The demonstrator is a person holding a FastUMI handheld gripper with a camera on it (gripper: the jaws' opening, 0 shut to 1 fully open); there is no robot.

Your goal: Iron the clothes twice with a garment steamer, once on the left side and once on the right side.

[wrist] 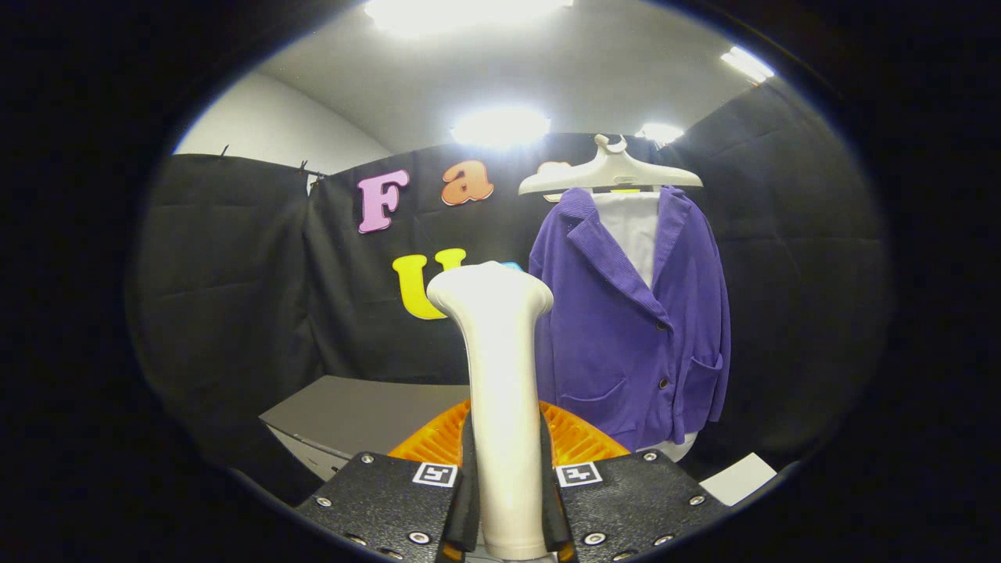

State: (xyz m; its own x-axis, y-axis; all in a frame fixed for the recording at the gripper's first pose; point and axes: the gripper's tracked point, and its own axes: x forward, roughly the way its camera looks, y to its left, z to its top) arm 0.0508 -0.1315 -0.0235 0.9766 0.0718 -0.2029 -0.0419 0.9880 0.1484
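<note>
While clamped on the upright garment steamer [500,375], claw [507,477] just short of hanging purple jacket [633,313].

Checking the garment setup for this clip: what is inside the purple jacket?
A white garment shows in the open collar of the purple jacket, and at its hem. The rest is covered. The gripper is shut on the steamer.
</note>
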